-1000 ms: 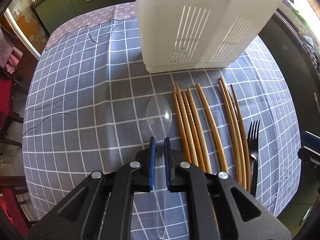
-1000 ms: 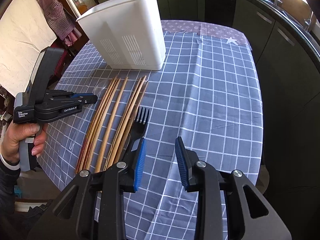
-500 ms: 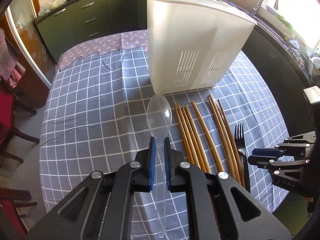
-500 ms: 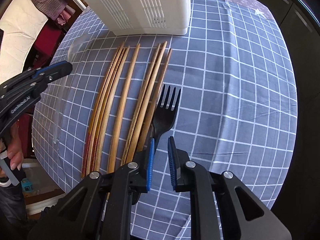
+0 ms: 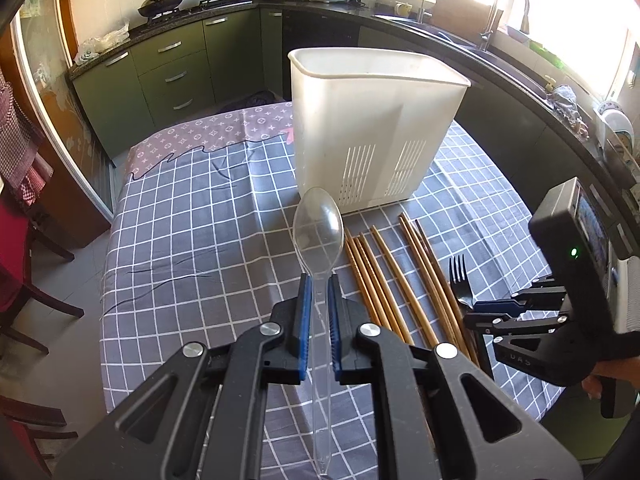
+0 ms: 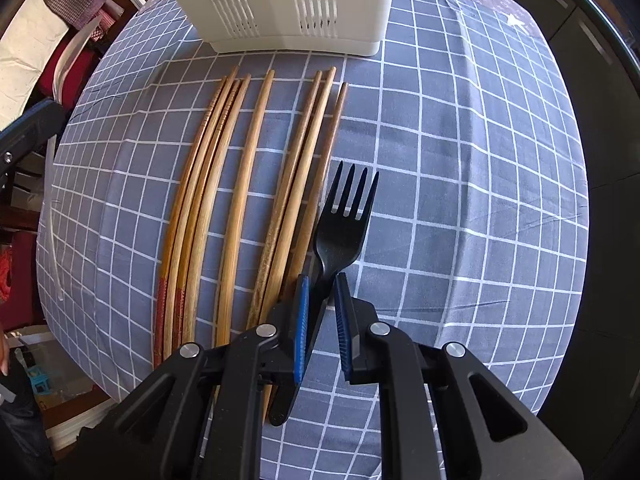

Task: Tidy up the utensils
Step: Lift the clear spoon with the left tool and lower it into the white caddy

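Nearest me, my left gripper point(image 5: 318, 308) is clamped on the handle of a clear plastic spoon point(image 5: 318, 228), bowl pointing forward and raised above the grey checked tablecloth point(image 5: 192, 240). My right gripper point(image 6: 322, 312) is pinched around the neck of a black plastic fork point(image 6: 340, 224), tines forward; I cannot tell whether the fork has left the cloth. Just left of the fork lie the wooden chopsticks point(image 6: 240, 168), side by side and untouched. Beyond their tips stands the white slotted utensil holder point(image 5: 372, 128), open at the top. I judge both utensils are picked and need carrying over the rim, then tipping upright before release.
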Tool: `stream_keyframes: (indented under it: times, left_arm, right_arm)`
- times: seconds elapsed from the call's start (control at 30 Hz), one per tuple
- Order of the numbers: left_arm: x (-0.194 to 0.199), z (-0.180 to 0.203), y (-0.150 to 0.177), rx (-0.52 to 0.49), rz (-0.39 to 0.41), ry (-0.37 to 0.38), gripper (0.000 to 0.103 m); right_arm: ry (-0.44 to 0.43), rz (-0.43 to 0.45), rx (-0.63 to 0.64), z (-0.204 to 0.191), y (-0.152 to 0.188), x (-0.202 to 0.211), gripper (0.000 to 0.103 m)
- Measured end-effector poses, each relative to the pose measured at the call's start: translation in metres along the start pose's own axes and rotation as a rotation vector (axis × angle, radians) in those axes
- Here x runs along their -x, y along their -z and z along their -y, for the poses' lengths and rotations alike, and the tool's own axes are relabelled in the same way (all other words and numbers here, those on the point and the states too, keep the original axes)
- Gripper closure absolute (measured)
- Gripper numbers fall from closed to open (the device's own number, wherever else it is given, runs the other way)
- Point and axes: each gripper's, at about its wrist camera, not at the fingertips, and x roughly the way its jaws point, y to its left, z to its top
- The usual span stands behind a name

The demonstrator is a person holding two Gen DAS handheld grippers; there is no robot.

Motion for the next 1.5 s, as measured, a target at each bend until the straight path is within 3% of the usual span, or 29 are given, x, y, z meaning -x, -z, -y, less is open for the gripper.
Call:
stream_keyframes:
  times: [0.17,0.37,0.5,0.63,0.8,0.93,1.23,1.5]
  left_arm:
    - [0.016,-0.002,-0.001,0.006,0.029,0.017,0.095]
    - [0.056,-0.002,-0.019,0.015,0.114,0.051,0.095]
    - [0.091,0.004,-0.05,0.025,0.231,0.081,0.095]
    - [0.113,0.013,-0.088,0.02,0.4,0.119,0.095]
    - [0.109,0.014,-0.127,0.062,0.593,0.104,0.095]
    - [0.089,0.014,-0.149,0.091,0.678,0.061,0.095]
    - [0.031,0.008,-0.149,0.136,0.681,0.012,0.095]
    - [0.005,0.014,-0.126,0.069,0.624,-0.005,0.093]
  right_arm:
    - [-0.004,0.047,0.009,0.003,0.009,0.003,0.093]
    - [-0.137,0.166,-0.048,0.034,0.029,0.032,0.093]
    - [-0.215,0.27,-0.096,0.062,0.045,0.06,0.093]
    - [-0.275,0.305,-0.129,0.079,0.059,0.073,0.093]
    - [-0.352,0.3,-0.135,0.084,0.076,0.072,0.093]
    - [-0.362,0.332,-0.133,0.091,0.088,0.073,0.093]
    - [-0.385,0.369,-0.13,0.099,0.096,0.082,0.093]
    - [-0.372,0.444,-0.102,0.092,0.077,0.114,0.093]
